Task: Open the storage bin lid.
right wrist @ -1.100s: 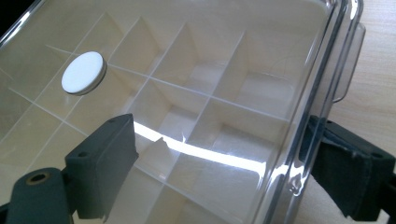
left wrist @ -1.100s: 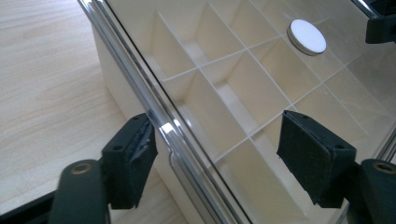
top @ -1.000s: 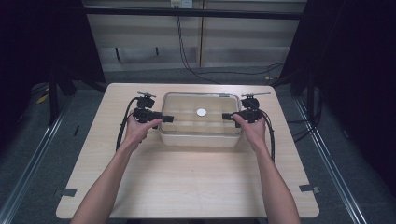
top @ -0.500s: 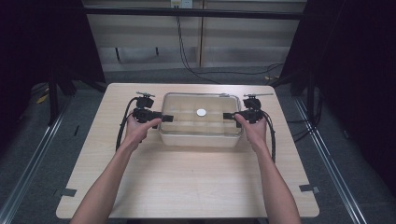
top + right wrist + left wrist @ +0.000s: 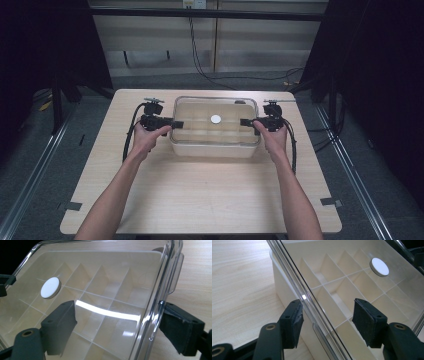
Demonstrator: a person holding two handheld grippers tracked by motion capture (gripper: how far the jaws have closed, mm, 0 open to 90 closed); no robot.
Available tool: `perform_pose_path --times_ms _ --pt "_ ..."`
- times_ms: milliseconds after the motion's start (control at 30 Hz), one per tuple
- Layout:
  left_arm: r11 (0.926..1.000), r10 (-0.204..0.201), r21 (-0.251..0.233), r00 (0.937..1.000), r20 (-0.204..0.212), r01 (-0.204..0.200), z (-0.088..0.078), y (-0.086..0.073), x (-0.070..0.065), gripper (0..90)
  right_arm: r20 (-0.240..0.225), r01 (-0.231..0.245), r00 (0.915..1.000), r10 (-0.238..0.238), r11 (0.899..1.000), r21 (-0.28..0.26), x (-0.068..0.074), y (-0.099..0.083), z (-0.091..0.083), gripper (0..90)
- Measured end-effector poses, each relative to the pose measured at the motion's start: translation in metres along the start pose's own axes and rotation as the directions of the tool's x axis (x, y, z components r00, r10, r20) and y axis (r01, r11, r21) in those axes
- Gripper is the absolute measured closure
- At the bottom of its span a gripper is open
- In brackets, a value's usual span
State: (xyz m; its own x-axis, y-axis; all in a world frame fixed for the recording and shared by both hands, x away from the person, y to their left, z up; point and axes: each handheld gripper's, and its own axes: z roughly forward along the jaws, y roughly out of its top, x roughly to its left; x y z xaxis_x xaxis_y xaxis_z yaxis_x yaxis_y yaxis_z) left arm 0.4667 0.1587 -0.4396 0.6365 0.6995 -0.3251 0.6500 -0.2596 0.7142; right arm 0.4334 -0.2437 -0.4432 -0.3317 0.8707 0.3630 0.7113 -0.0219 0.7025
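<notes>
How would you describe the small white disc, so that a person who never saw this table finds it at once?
On the wooden table stands a cream divided box under a clear lid, between the two grippers. The white disc sits at the lid's centre, the only round, opaque mark on it.

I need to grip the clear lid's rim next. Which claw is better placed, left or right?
Probably left. The left claw straddles the rim of the clear lid; its jaws have just been closing, and one pad is nearly on the rim. The right claw also straddles the rim, but its jaws stand wider.
</notes>
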Motion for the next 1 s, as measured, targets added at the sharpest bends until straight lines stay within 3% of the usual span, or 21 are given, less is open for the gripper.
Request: perform_pose_path --times_ms 67,167,267,500,533,900,1000 --pt "1.0000 0.009 -0.005 0.9999 0.006 -0.009 -0.002 0.000 -0.001 43.4 -0.032 -0.012 0.9994 0.012 1.000 -0.017 -0.001 0.001 -0.003 16.7" --pt "0.9998 0.010 -0.015 0.9999 0.005 -0.010 -0.003 0.001 -0.002 44.5 -0.033 -0.009 0.9994 0.008 1.000 -0.013 0.000 0.001 -0.004 17.5" --pt "0.9993 0.001 -0.038 0.9998 0.018 0.000 -0.006 0.001 -0.002 47.3 -0.027 -0.009 0.9996 0.009 1.000 -0.029 -0.002 0.000 -0.009 26.7" --pt "0.9984 0.020 -0.054 0.9992 0.034 -0.018 -0.011 0.002 -0.003 51.1 -0.026 -0.016 0.9996 0.014 0.998 -0.063 -0.005 0.000 -0.017 38.1" --pt "0.9979 0.020 -0.062 0.9991 0.038 -0.018 -0.013 0.002 -0.004 53.2 -0.042 -0.027 0.9988 0.024 0.997 -0.076 -0.007 -0.001 -0.020 41.8" --pt "0.9958 0.043 -0.082 0.9986 0.031 -0.040 -0.020 0.003 -0.007 56.0 -0.062 -0.047 0.9972 0.041 0.993 -0.108 -0.007 0.000 -0.027 46.4" --pt "0.9946 0.056 -0.089 0.9981 0.025 -0.054 -0.024 0.003 -0.009 57.3 -0.064 -0.041 0.9974 0.033 0.992 -0.121 -0.005 0.001 -0.031 52.5"
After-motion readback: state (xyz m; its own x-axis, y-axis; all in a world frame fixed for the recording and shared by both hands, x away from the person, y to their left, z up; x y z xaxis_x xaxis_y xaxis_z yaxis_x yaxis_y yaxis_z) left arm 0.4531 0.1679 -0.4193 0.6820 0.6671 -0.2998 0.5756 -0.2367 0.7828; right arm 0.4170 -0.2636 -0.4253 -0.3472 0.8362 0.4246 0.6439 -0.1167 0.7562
